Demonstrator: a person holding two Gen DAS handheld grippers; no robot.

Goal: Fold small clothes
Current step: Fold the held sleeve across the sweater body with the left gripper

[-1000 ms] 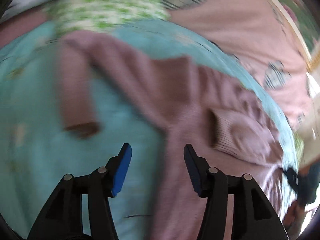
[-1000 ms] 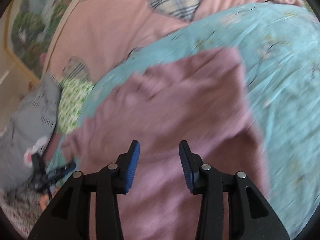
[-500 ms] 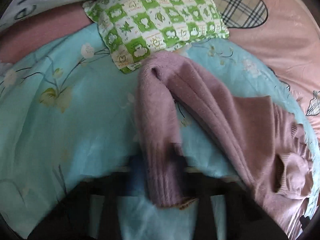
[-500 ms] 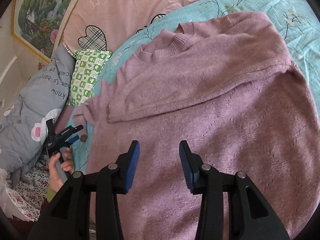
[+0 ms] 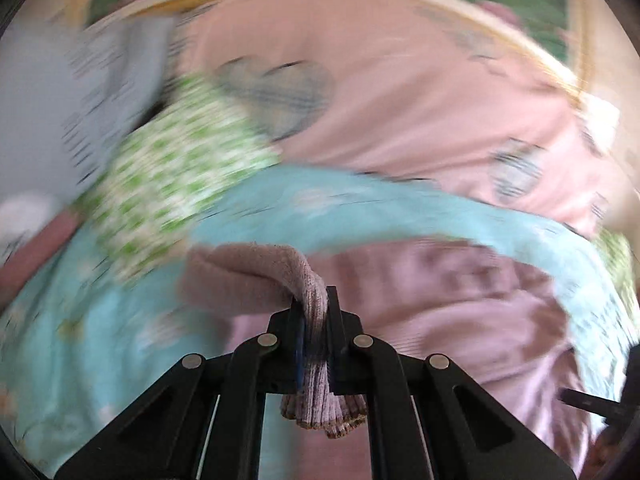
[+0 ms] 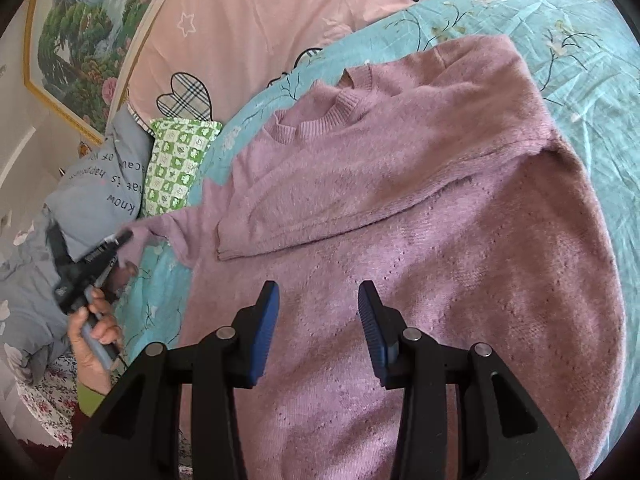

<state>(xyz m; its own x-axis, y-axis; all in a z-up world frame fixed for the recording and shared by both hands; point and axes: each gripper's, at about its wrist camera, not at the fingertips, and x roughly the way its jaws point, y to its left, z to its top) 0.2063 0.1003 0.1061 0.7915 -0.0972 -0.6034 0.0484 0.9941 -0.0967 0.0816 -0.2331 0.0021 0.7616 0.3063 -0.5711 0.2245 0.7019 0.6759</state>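
Observation:
A mauve knit sweater [image 6: 400, 208] lies flat on a teal floral sheet [image 6: 580, 40], its right sleeve folded across the chest. My left gripper [image 5: 314, 320] is shut on the ribbed cuff of the left sleeve [image 5: 316, 380] and holds it lifted off the sheet; the view is blurred by motion. In the right wrist view the left gripper [image 6: 124, 238] shows at the far left, holding the sleeve end. My right gripper [image 6: 318, 308] is open and empty, hovering over the sweater's lower body.
A green checked pillow [image 6: 176, 160] and a grey printed quilt [image 6: 92, 200] lie at the left. A pink heart-patterned cover [image 6: 280, 20] lies beyond the sheet. A framed landscape painting [image 6: 80, 28] hangs behind.
My left gripper closed on the left sleeve's cuff and lifted it, swinging upward. My right gripper stayed open above the sweater's body.

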